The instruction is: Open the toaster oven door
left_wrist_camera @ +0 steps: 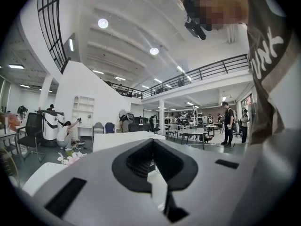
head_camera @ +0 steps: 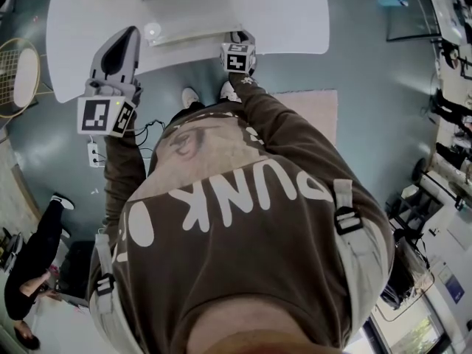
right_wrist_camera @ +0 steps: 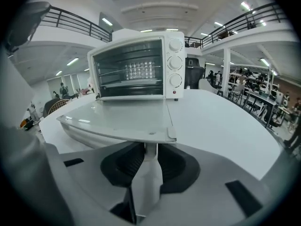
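Reaching forward, right gripper (right_wrist_camera: 146,150) pinches the handle (right_wrist_camera: 91,137) of the flat-open toaster oven door (right_wrist_camera: 122,119); left gripper (head_camera: 130,37) held level over desk (head_camera: 295,21), jaws pressed together, empty.

The toaster oven (right_wrist_camera: 136,65) sits on the table (right_wrist_camera: 221,126) before you, its door (right_wrist_camera: 122,119) lying flat in front and its knobs (right_wrist_camera: 175,62) at its right. Your right gripper (right_wrist_camera: 149,149) meets the door's near edge.

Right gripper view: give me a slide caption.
White toaster oven, its door folded down flat, hand-held gripper holding the door's front edge.
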Available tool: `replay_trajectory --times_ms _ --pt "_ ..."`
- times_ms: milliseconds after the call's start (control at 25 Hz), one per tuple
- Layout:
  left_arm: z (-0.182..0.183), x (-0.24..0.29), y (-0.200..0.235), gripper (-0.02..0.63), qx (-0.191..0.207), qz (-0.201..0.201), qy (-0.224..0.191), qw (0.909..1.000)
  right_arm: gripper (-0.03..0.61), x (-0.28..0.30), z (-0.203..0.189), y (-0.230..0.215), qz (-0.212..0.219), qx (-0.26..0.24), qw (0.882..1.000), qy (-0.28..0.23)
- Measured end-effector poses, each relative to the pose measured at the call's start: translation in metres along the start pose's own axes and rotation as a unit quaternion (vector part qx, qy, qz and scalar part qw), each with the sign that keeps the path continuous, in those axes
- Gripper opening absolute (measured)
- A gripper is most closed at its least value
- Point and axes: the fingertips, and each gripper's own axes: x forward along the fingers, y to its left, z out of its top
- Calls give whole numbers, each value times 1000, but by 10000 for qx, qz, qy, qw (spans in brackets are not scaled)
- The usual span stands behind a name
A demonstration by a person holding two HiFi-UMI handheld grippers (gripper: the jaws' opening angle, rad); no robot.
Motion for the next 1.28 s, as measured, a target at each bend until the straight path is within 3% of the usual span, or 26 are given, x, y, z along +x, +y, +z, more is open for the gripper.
replay_trajectory --times_ms 640,1040,1280 --pt "0 1 -9 3 19 9 21 10000 95 -13 2 -4 281 -690 9942 -775" --pt "-8 3 -3 3 -41 -25 18 10000 64 -26 -5 -7 285 -1182 9889 -849" --pt "-5 11 -11 3 -47 -123 -27 9999 61 -60 26 -17 281 -1138 9849 -1274"
